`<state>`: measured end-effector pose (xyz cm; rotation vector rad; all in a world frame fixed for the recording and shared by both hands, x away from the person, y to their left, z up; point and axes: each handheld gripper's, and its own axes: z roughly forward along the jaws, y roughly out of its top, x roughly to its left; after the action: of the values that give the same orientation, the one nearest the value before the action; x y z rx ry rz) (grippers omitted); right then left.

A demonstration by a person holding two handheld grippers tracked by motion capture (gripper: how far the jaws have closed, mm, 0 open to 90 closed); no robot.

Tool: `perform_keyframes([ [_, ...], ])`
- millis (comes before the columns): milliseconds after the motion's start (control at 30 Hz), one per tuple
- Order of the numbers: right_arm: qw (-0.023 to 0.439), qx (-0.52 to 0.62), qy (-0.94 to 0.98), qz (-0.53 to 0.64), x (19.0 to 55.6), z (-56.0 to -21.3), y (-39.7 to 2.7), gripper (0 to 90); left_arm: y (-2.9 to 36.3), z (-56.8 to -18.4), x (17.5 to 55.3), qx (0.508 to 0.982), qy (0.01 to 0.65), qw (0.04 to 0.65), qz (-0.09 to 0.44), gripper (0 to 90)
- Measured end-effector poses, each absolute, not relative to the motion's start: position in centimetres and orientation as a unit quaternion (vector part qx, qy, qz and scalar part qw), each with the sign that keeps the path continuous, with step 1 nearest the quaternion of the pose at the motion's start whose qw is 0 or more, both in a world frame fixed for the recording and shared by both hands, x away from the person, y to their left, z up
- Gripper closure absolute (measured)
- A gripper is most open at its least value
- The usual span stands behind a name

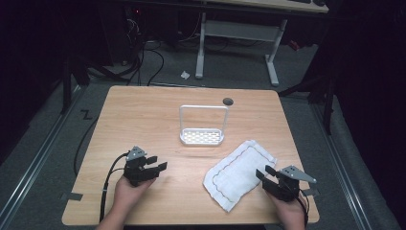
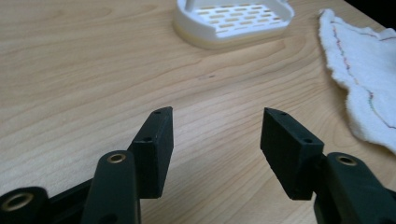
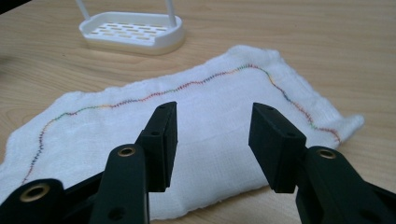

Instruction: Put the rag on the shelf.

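Note:
A white cloth (image 1: 239, 173) with a coloured stitched border lies flat on the wooden table (image 1: 143, 115), right of centre. It appears again in the right gripper view (image 3: 205, 116) and at the edge of the left gripper view (image 2: 359, 70). My right gripper (image 1: 265, 173) rests at the cloth's right edge, open, jaws over the fabric with nothing between them (image 3: 212, 135). Near the table's front left my left gripper (image 1: 157, 163) is open over bare wood (image 2: 217, 140). A white slotted rack (image 1: 202, 136) with a tall wire handle stands mid-table (image 2: 233, 21) (image 3: 130, 32).
A small dark round disc (image 1: 228, 101) sits near the table's far edge. Beyond the table are a white desk frame (image 1: 239, 38) and cables on a grey floor. Bare wood lies between my two grippers and around the rack.

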<state>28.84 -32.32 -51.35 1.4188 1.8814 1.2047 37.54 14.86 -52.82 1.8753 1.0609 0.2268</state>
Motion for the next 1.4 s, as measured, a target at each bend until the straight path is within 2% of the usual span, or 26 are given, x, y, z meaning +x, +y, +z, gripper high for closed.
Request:
perform_keyframes([
  [200,0.25,0.523,0.693,0.428,28.6,-52.1,-32.8,52.6,13.4,-53.0,37.6,0.778,0.418,0.461,0.088,43.7],
  [267,0.246,0.525,0.697,0.422,28.6,-52.3,-33.0,54.0,13.2,-53.0,37.6,0.78,0.413,0.462,0.085,49.7],
  [333,0.247,0.525,0.698,0.42,28.6,-52.4,-33.1,54.8,12.7,-52.8,37.4,0.782,0.406,0.465,0.091,50.4],
  [433,0.25,0.527,0.696,0.419,28.4,-52.4,-33.8,59.3,11.1,-52.8,36.9,0.79,0.381,0.473,0.081,62.8],
  [500,0.249,0.53,0.692,0.422,28.3,-52.4,-34.1,61.3,10.6,-52.8,36.8,0.797,0.37,0.471,0.075,76.4],
  [533,0.249,0.53,0.692,0.422,28.3,-52.4,-34.1,61.3,10.0,-52.7,36.7,0.804,0.36,0.467,0.075,76.4],
  [600,0.248,0.531,0.69,0.425,28.4,-52.4,-34.4,63.9,8.0,-52.4,36.6,0.81,0.342,0.472,0.06,86.9],
  [667,0.238,0.532,0.69,0.429,28.6,-52.4,-34.6,65.0,7.1,-52.4,36.6,0.811,0.336,0.475,0.059,89.4],
  [833,0.225,0.534,0.692,0.431,28.7,-52.7,-34.7,66.6,1.4,-52.3,36.5,0.829,0.29,0.476,0.05,89.9],
  [933,0.226,0.531,0.694,0.431,28.6,-52.7,-34.6,67.0,0.2,-52.4,36.5,0.835,0.283,0.469,0.047,90.0],
  [1000,0.227,0.531,0.693,0.431,28.6,-52.7,-34.6,67.0,-0.8,-52.9,36.6,0.852,0.274,0.443,0.048,90.0],
  [1167,0.227,0.53,0.693,0.432,28.5,-52.6,-34.6,67.0,-0.5,-53.5,36.3,0.867,0.263,0.419,0.055,90.0],
  [1400,0.222,0.523,0.701,0.431,28.4,-52.7,-34.0,67.1,2.4,-53.5,34.8,0.873,0.259,0.411,0.046,90.0],
])
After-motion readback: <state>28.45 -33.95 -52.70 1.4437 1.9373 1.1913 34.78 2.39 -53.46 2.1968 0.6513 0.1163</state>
